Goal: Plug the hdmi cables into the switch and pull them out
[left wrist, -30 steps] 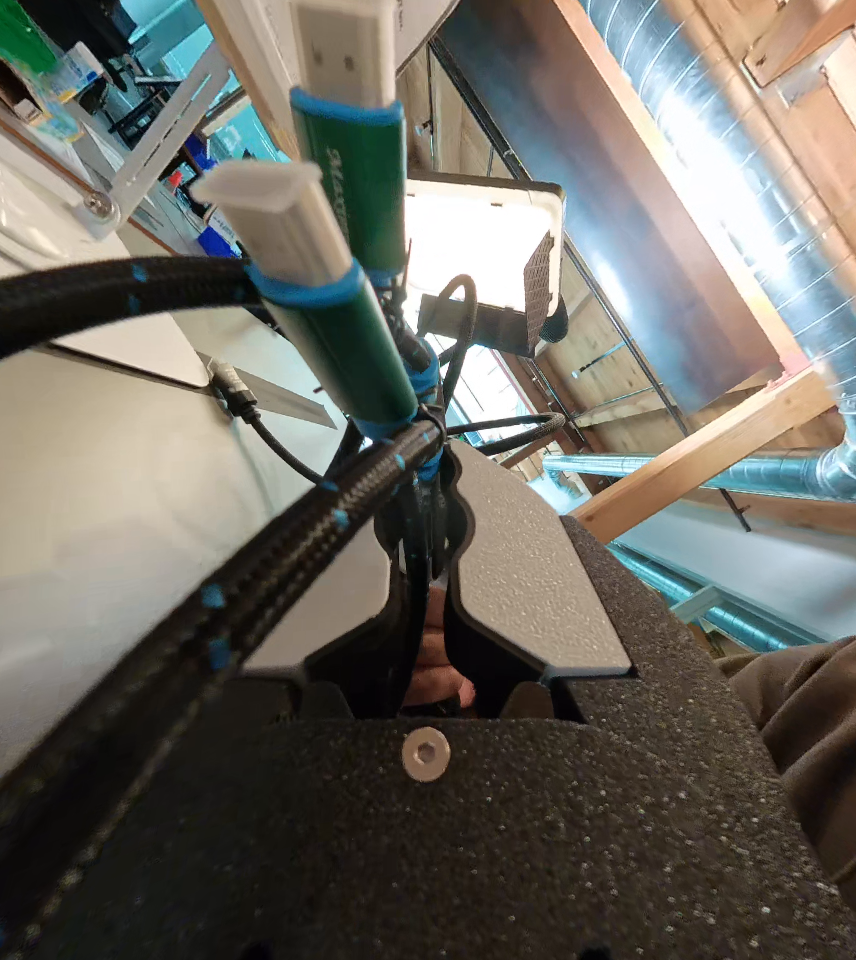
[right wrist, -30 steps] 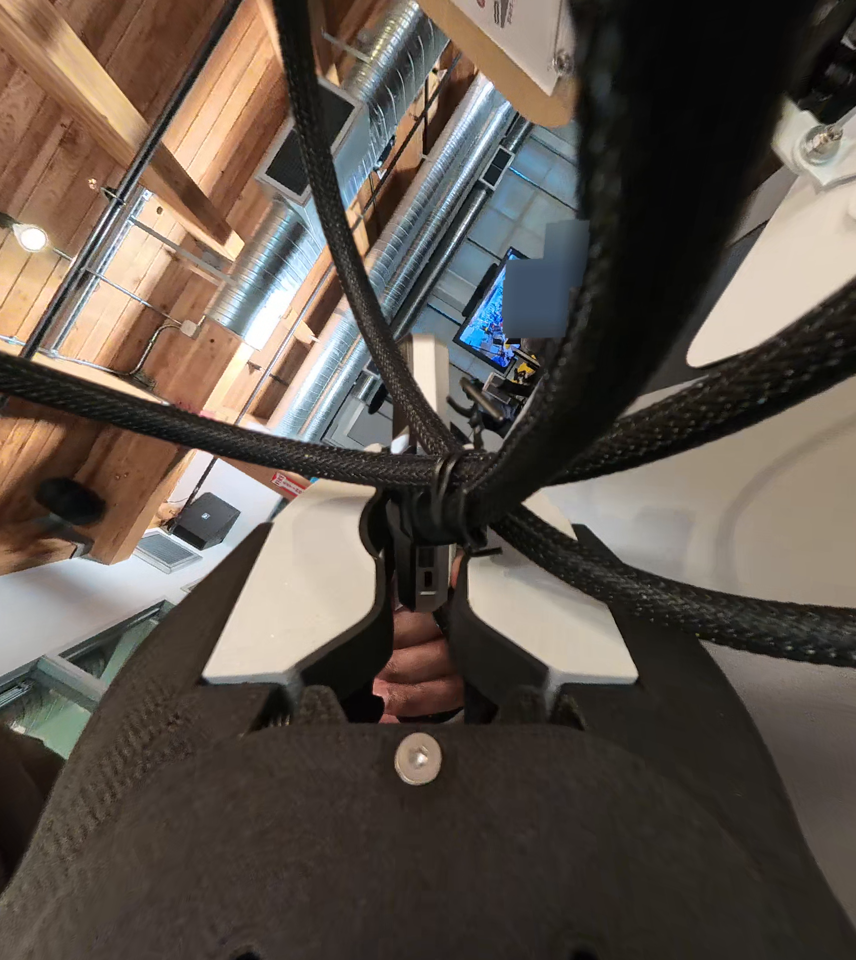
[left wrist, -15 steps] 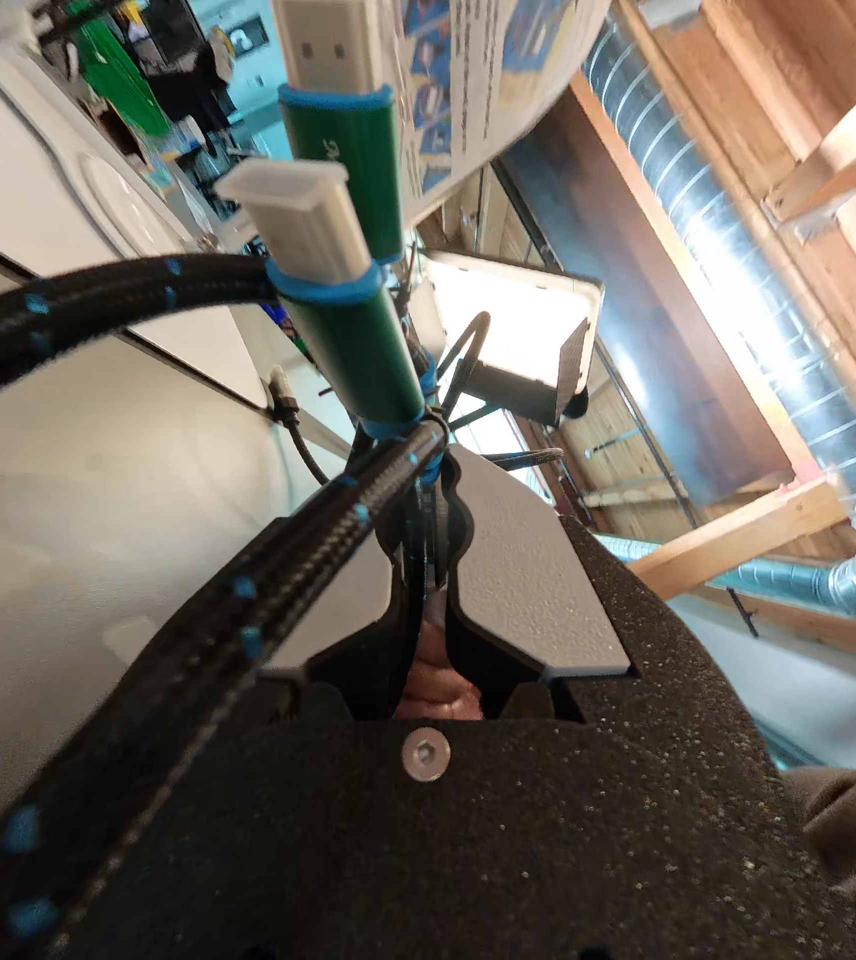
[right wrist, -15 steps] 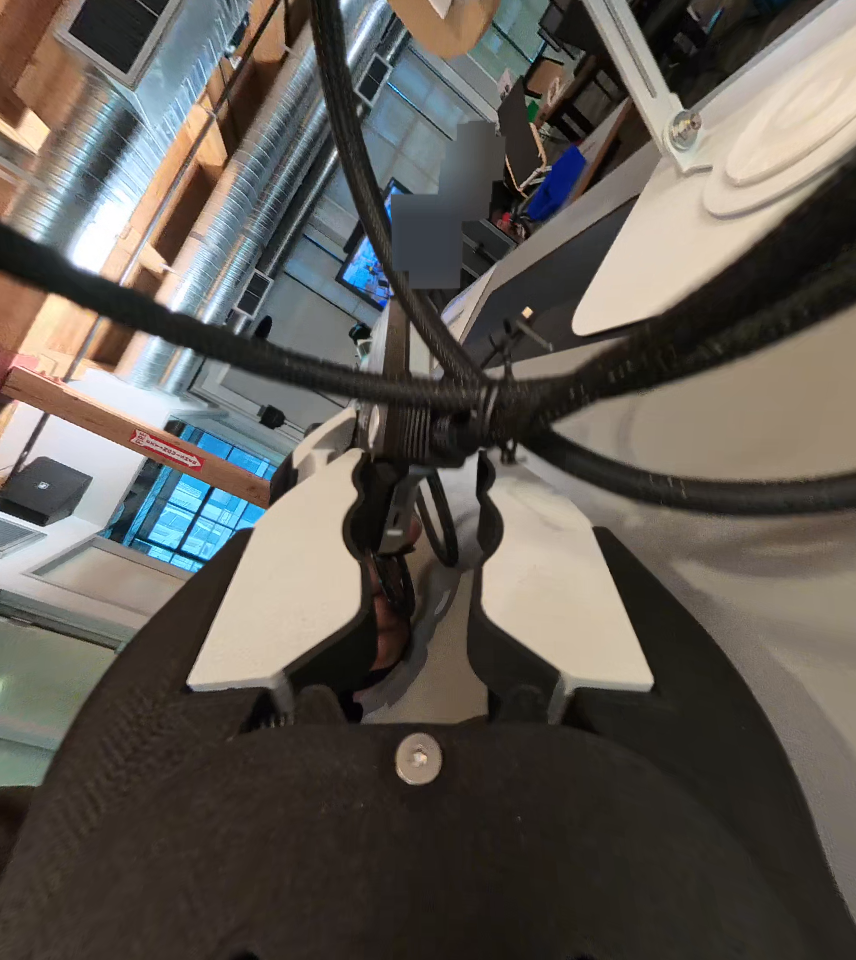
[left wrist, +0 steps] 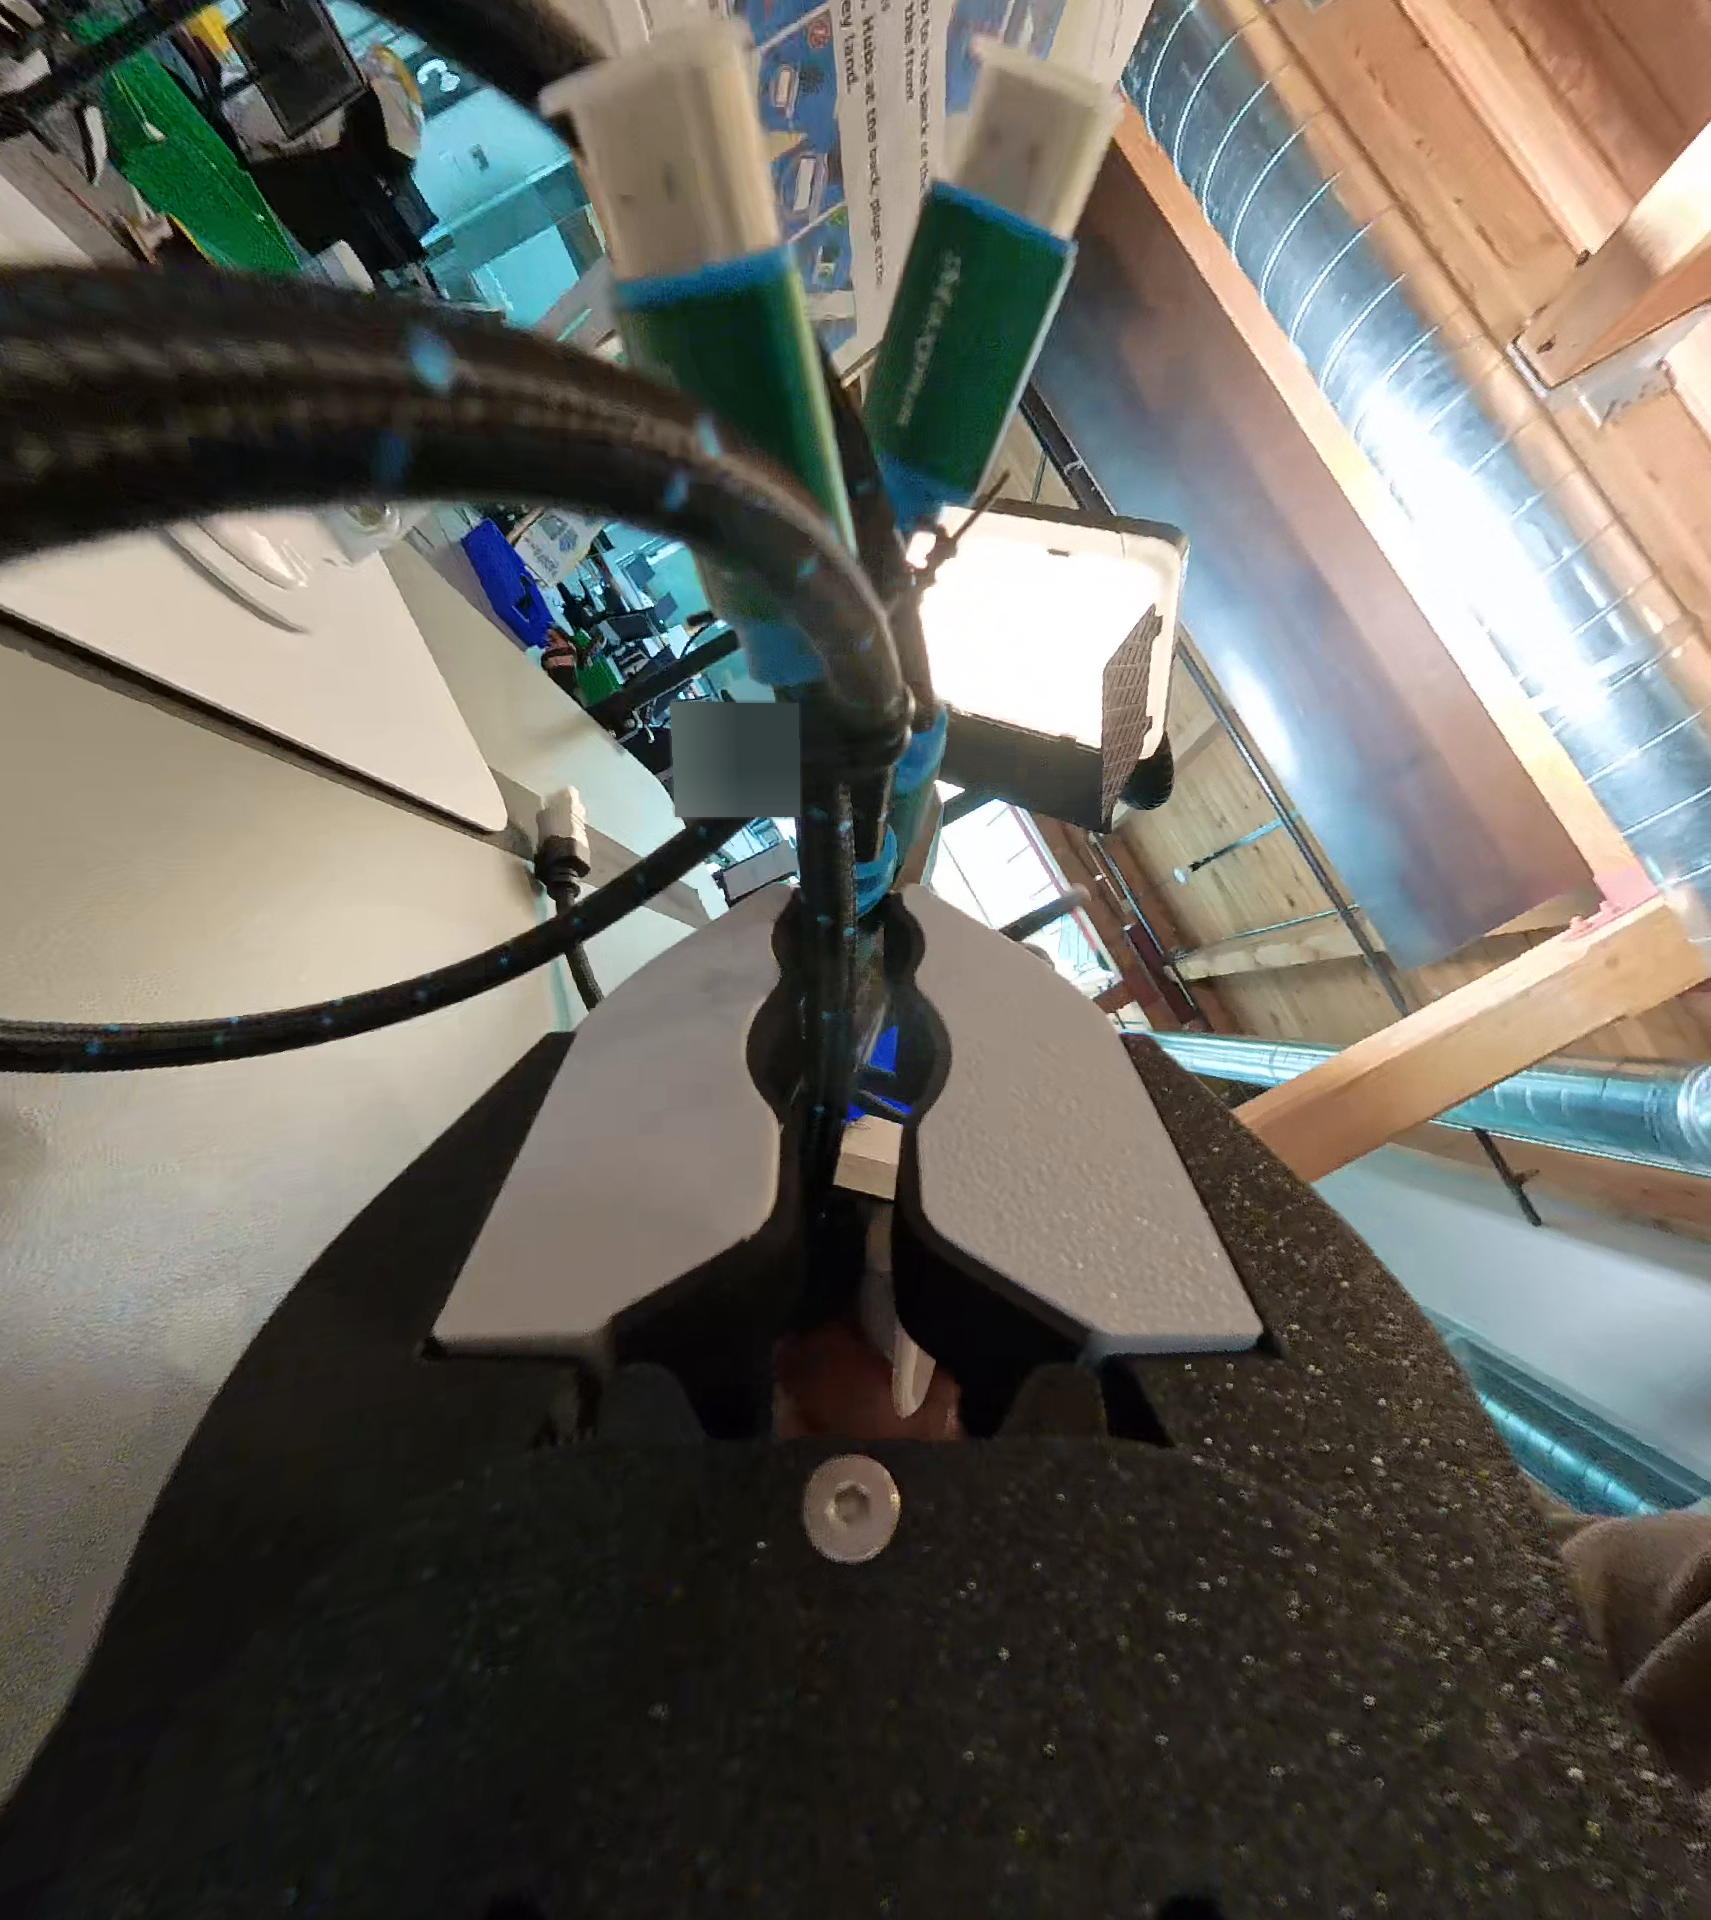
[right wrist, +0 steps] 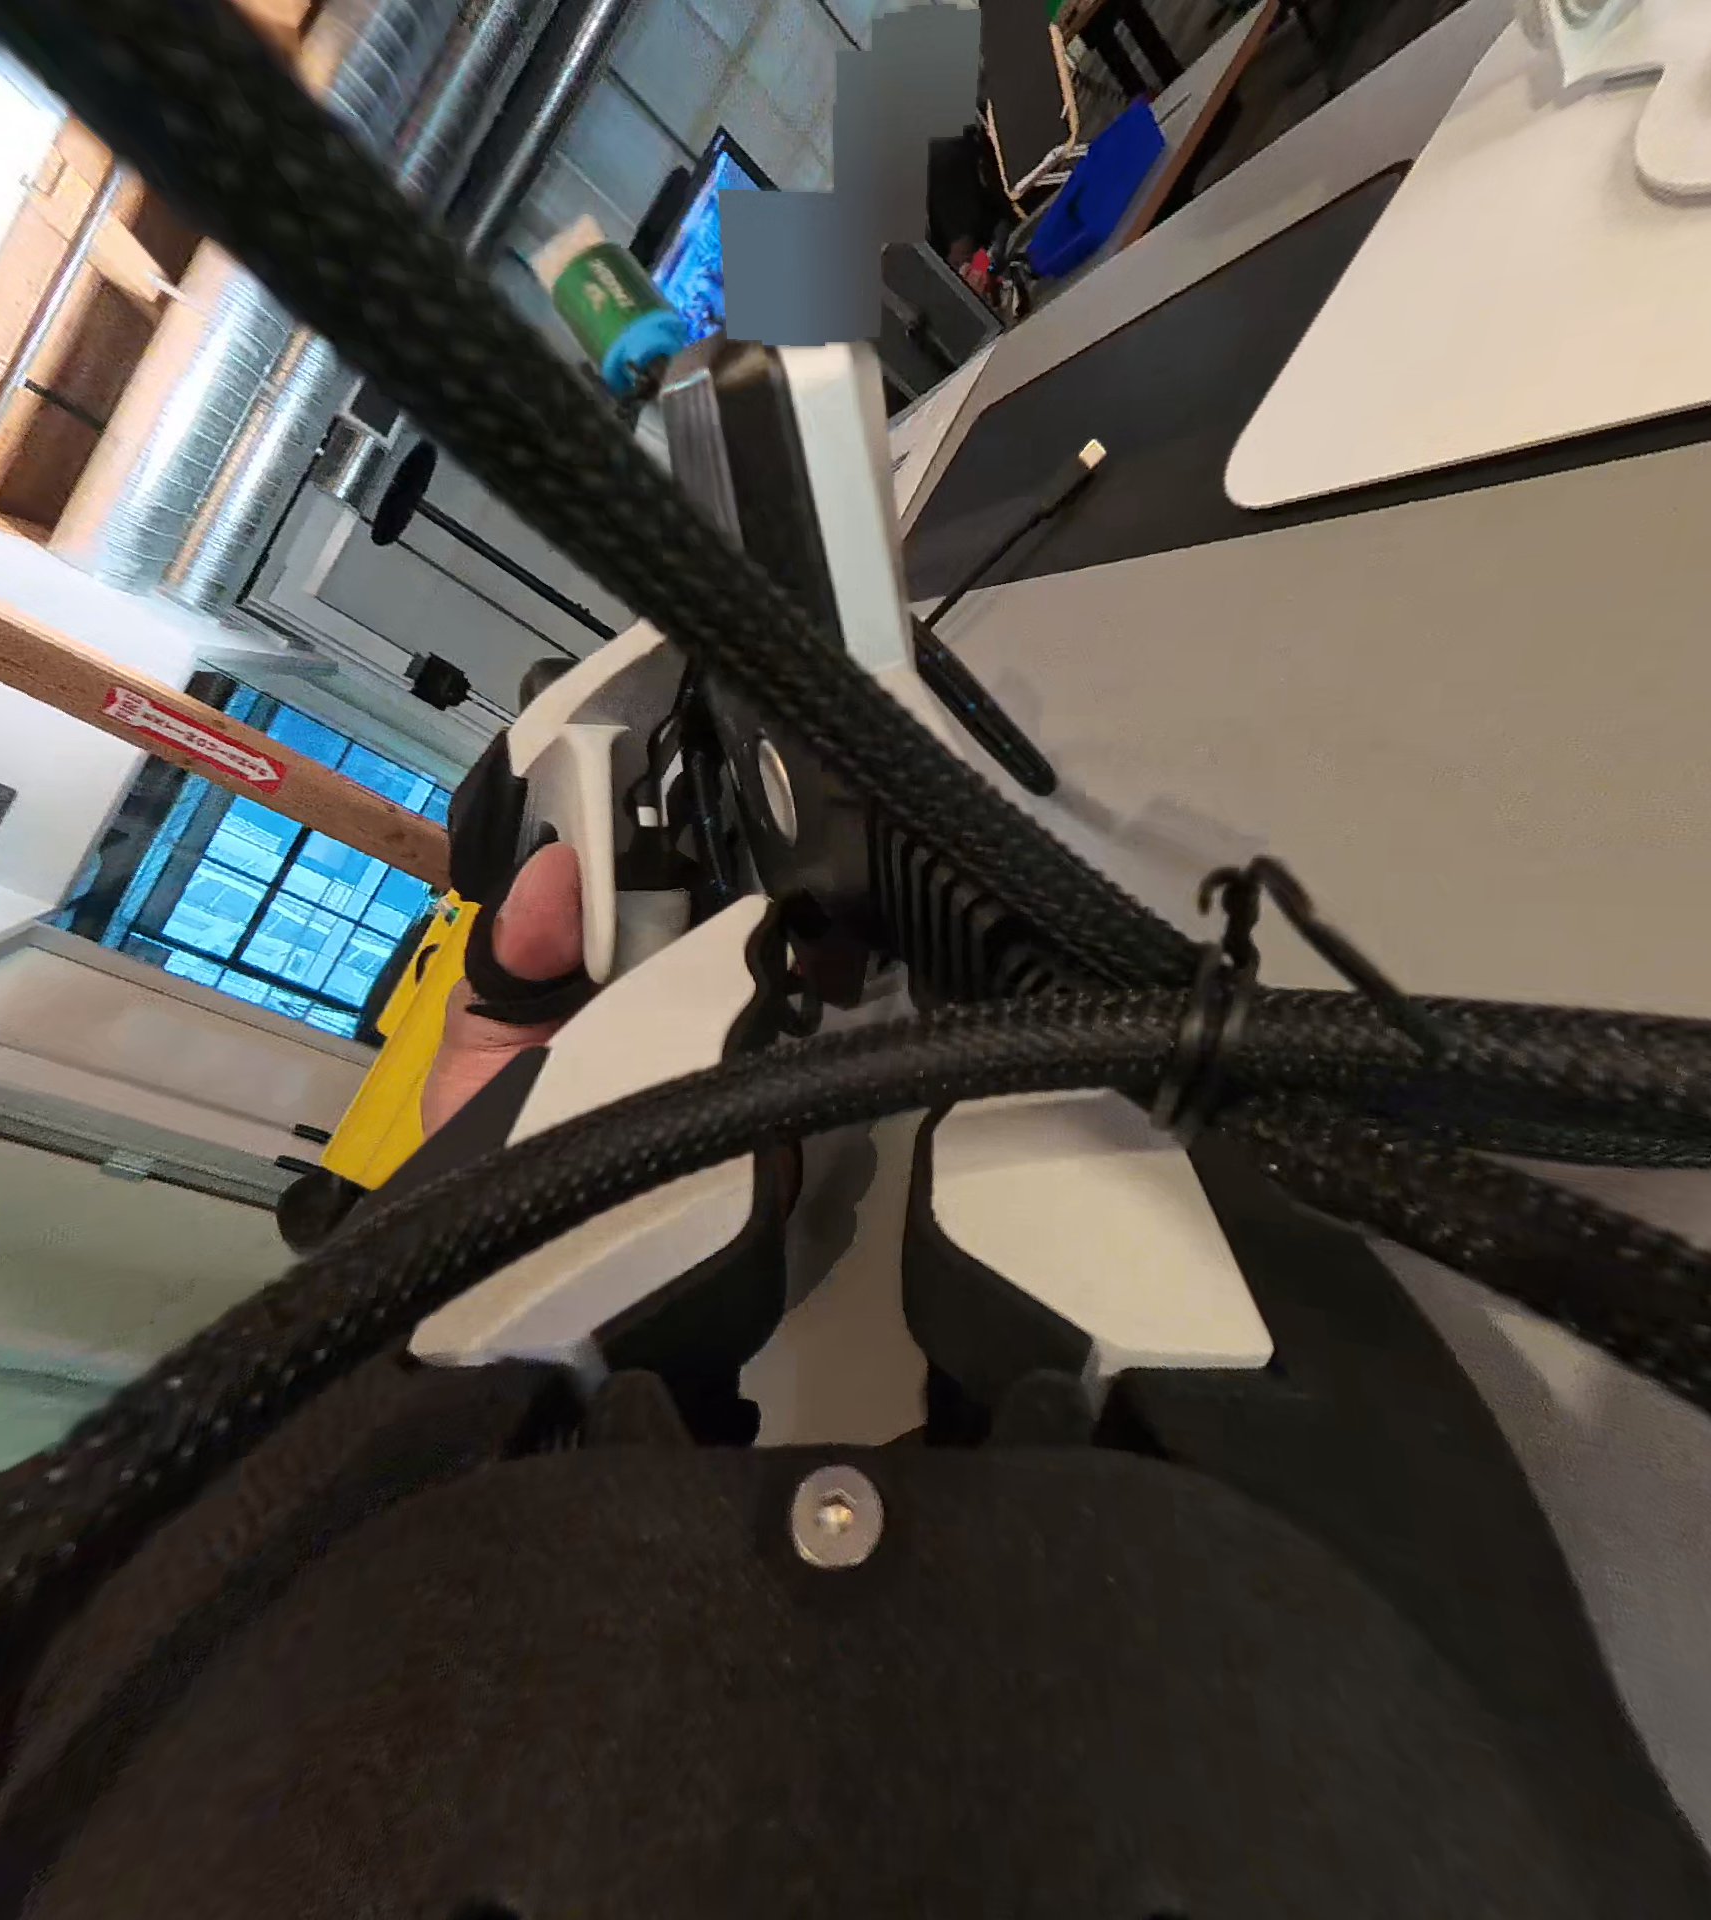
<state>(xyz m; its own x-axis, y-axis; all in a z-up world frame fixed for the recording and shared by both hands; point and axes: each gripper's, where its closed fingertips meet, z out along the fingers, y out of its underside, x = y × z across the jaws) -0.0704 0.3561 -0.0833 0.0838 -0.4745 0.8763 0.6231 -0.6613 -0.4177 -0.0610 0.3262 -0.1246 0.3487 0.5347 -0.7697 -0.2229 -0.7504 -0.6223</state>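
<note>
Left tool (left wrist: 849,935) narrowly parted around a cable; right tool (right wrist: 846,1039) apart.

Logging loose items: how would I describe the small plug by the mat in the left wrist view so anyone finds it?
Start at the white mat on the table, left of the left gripper. Just off the mat's rounded corner, on the dark strip, lies the plug. Unlike the green, white-capped connectors overhead, it is silver-tipped, alone, on a thin black lead.

Cable bundle (left wrist: 835,966) between hand-held gripper fingers (left wrist: 664,1101)
</note>
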